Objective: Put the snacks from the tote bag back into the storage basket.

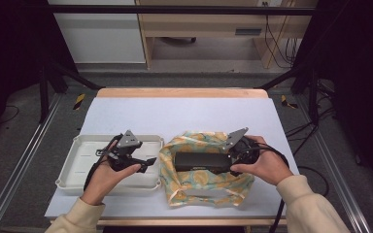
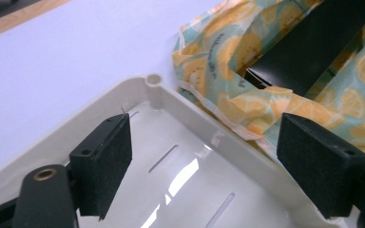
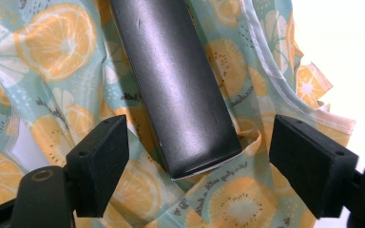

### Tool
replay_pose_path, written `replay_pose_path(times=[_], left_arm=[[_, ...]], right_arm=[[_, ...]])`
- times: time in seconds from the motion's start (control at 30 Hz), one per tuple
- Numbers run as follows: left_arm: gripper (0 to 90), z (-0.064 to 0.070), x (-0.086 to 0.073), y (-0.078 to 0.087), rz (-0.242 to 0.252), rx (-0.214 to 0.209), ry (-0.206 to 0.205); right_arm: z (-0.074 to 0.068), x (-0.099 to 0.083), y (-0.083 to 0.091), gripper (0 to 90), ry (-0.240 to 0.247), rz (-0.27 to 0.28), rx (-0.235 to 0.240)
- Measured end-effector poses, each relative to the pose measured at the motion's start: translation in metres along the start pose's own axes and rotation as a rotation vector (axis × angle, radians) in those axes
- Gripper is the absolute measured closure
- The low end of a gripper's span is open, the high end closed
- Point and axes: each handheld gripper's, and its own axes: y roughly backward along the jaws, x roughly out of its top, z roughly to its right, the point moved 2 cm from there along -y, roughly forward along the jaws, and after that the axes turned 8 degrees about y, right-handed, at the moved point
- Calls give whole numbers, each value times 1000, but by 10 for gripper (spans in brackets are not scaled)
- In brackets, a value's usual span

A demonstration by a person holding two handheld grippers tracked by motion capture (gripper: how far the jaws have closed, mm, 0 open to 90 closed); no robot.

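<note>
Black box (image 1: pixel 201 161) lying flat on lemon-print cloth (image 1: pixel 205 187), long axis across the bench (image 1: pixel 141 111), near front edge, right of centre. Cloth bunched up around box on all sides, folds rising at left and back. Right gripper (image 1: pixel 230 164) at box's right end, jaws spread wide, nothing between pads; in right gripper view box (image 3: pixel 173 85) end sits between and just ahead of the two pads (image 3: pixel 100 164), not touching either, cloth (image 3: pixel 43 47) underneath and around. Right hand (image 1: pixel 266 165) wrapped round gripper body, cream sleeve at lower right. Left gripper (image 1: pixel 148 164) over white tray (image 1: pixel 75 167), pointing toward cloth, jaws also wide apart and empty. Left hand (image 1: pixel 104 177) under gripper, over tray's front half. In left gripper view tray (image 2: pixel 180 102) rim running diagonally between the pads (image 2: pixel 107 164), slotted tray floor below, cloth (image 2: pixel 218 52) edge just beyond rim and touching it, box (image 2: pixel 313 42) dark slab poking out of folds at upper right. Tray just left of cloth, edges meeting. Bench top white with wooden edge at far side.
</note>
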Motion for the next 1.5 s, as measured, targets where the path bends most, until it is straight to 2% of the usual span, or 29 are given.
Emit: replay_pose_path(times=[0.17,0.33,0.5,0.77,0.97,1.0,1.17,1.47,1.5], left_arm=[[166,-8,-2,6,-11,11,-17],[166,-16,-3,15,10,21,9],[166,-21,-8,20,-6,32,20],[166,-23,-14,25,-26,49,19],[166,-27,-17,27,-34,54,28],[166,-27,-17,28,-34,54,28],[166,-27,-18,27,-41,54,29],[166,-25,-19,25,-58,48,18],[166,-25,-19,25,-55,47,21]], right_arm=[[0,0,-1,263,19,-2,12],[1,1,-4,309,42,-12,29],[1,1,-10,297,54,-28,60],[6,4,-27,288,94,-78,98],[11,7,-38,308,90,-127,150],[13,7,-40,314,114,-139,161],[12,8,-49,357,139,-171,193],[12,4,-46,423,166,-164,213],[11,2,-45,429,185,-154,206]])
